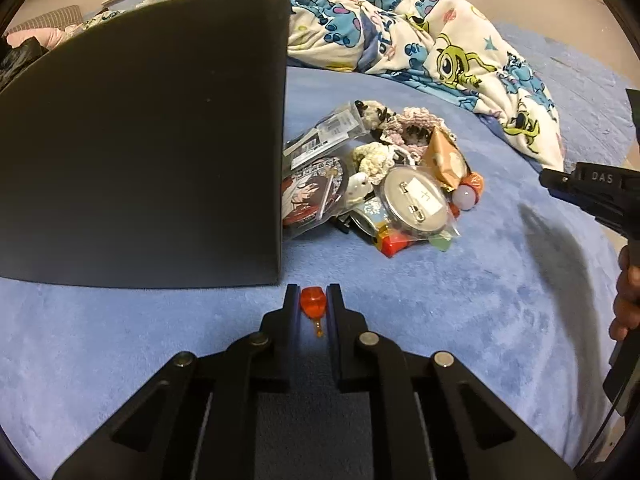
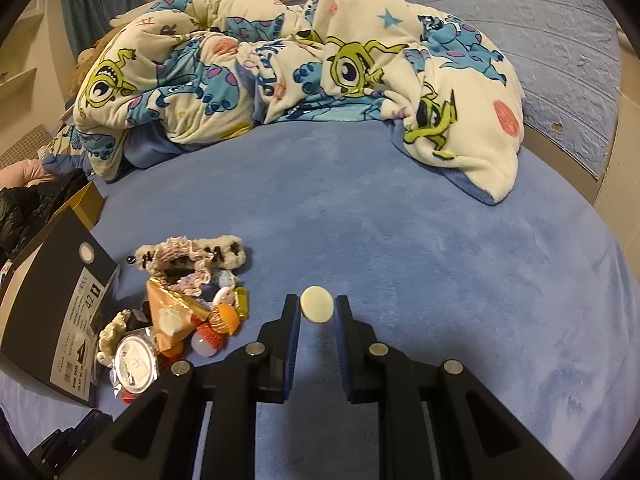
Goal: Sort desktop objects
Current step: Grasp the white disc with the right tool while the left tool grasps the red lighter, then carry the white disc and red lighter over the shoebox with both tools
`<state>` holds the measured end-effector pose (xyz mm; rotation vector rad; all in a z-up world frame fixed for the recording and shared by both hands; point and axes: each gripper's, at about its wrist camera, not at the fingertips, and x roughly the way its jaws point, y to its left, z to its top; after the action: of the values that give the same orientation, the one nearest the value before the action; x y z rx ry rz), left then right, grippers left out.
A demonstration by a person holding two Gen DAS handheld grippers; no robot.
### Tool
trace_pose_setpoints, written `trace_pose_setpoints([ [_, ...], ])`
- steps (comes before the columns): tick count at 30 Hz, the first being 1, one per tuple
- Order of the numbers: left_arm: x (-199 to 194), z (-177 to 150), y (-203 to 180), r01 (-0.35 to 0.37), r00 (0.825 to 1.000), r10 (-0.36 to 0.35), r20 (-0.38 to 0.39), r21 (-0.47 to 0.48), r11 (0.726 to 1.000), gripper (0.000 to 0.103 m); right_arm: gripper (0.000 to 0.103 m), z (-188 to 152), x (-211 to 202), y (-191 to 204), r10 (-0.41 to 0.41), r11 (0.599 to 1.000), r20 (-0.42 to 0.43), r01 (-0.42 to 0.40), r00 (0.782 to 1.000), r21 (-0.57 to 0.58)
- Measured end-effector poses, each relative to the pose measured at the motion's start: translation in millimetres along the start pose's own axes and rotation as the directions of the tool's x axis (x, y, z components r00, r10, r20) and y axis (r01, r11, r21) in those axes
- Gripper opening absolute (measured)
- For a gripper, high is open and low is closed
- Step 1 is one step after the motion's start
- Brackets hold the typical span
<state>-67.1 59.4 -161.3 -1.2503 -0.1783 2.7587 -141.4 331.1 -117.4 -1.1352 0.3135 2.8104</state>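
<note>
In the left wrist view my left gripper (image 1: 313,295) is shut on a small translucent orange piece (image 1: 311,301) with a thin stem, just above the blue bedspread (image 1: 460,320). In the right wrist view my right gripper (image 2: 317,305) is shut on a flat cream round disc (image 2: 317,304), held over the bedspread (image 2: 400,220). A pile of small objects (image 1: 384,184) lies beside a dark box (image 1: 140,140): a round tin badge, crocheted pieces, packets and a pale ball. The same pile (image 2: 176,312) sits to the left of the right gripper.
The dark box (image 2: 52,312) with a white label stands left of the pile. A bunched cartoon-print blanket (image 2: 300,60) fills the far side of the bed. At the right edge of the left wrist view, a hand (image 1: 626,300) holds the other gripper's body.
</note>
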Motion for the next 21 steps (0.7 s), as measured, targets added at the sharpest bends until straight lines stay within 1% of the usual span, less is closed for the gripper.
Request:
trace_pose_setpoints([
  [5, -6.1, -2.6, 1.7, 0.019, 1.000, -0.019, -0.001, -0.009, 1.000, 0.013, 0.017, 1.0, -2.9, -0.2, 0.004, 1.000, 0.005, -0.004, 1.000, 0.002],
  [11, -16.3, -0.6, -8.6, 0.025, 1.000, -0.025, 0.001, 0.018, 1.000, 0.013, 0.017, 2.5, -8.1, 0.2, 0.010, 1.000, 0.011, -0.010, 1.000, -0.002],
  [17, -25.3, 11.3, -16.1, 0.036, 0.999, -0.036, 0.005, 0.015, 0.999, 0.013, 0.017, -1.5, -11.7, 8.9, 0.017, 0.999, -0.001, -0.017, 1.000, -0.028],
  [21, -38.7, 25.9, -20.7, 0.052, 0.998, -0.053, 0.020, 0.034, 0.998, 0.013, 0.017, -1.8, -16.2, 14.5, 0.024, 0.999, -0.008, -0.024, 1.000, -0.045],
])
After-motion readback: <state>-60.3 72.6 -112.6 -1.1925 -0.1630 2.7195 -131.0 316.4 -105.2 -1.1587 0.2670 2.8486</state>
